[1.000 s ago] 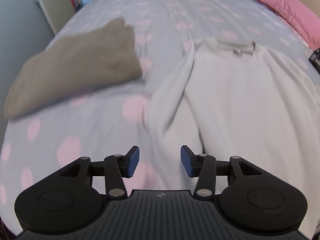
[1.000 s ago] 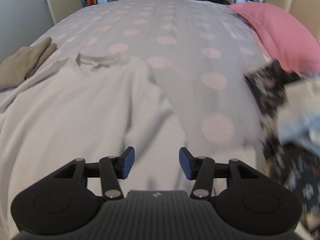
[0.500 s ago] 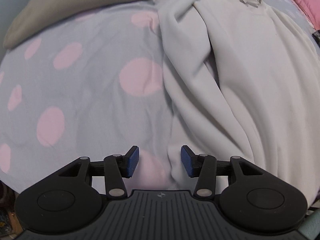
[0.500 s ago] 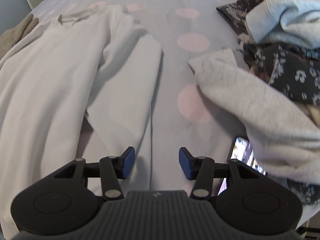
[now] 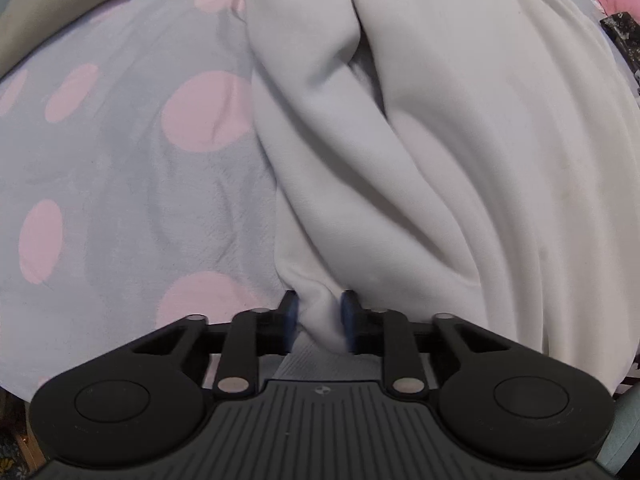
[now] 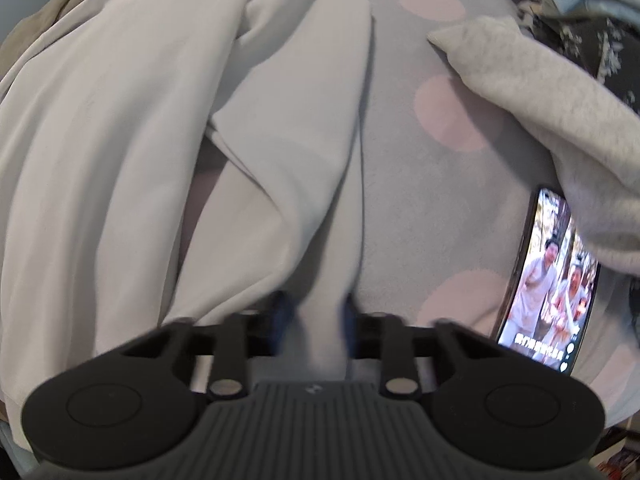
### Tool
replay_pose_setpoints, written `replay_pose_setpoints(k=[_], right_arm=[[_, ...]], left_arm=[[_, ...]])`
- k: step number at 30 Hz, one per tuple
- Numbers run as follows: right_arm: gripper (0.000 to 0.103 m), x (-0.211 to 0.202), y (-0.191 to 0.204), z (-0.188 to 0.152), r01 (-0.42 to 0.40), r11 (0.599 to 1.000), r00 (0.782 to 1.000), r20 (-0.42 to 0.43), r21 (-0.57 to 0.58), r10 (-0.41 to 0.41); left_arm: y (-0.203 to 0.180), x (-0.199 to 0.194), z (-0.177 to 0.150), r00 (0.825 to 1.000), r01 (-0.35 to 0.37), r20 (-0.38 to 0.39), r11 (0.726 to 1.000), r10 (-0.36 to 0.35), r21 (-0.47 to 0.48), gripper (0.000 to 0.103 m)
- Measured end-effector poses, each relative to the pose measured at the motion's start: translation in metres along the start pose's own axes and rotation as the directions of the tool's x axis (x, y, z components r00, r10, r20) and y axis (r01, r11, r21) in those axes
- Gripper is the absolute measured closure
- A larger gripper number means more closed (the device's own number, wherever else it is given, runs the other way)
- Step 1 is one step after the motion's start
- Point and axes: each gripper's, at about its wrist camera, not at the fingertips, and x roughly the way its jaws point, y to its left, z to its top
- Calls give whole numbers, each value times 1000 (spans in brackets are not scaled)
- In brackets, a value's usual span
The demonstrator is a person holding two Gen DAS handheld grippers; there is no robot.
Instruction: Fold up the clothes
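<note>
A white long-sleeved sweatshirt (image 5: 480,128) lies spread on a grey bedspread with pink dots (image 5: 120,168). My left gripper (image 5: 319,322) is shut on the cuff end of its left sleeve (image 5: 312,184), which runs bunched away from the fingers. The sweatshirt also shows in the right wrist view (image 6: 100,140). My right gripper (image 6: 320,320) is shut on the cuff end of the right sleeve (image 6: 304,132), which lies folded back on itself beside the body.
A folded tan garment (image 5: 52,12) lies at the far left. A phone with a lit screen (image 6: 548,280) lies on the bed right of my right gripper. A cream knit garment (image 6: 552,120) and dark floral clothes (image 6: 580,32) are piled at the right.
Both grippers dropped down to the bed and closed, each taking hold of a sleeve end. They were open and empty in the earlier frames.
</note>
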Motion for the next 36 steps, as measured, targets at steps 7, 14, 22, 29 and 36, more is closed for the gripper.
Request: replay_pose_setpoints(k=[7,14,22,29,36], right_arm=[[98,-31,-10,1,19,995,993,116,93,-30],[98,-93,-38,33,70,980,950,287,188,-123],[98,-159,-77,105,195,958,897,357,211,-261],[99,-185,-114,151,424,879,808,346,219,-476],[99,-160,-179,177,592,754,725,222,283,-652]], left_arm=[[22,-38,-2,991,33,134,993,-17,-113,97],[83,-110,7,918,50,384,933,97,-356,97],[161,-153,38,809,-32,467,821,356,-570,97],[219,-141,43,749,-63,392,647,534,-760,97],[247,-124,55,702,-198,297,578,647,-791,97]])
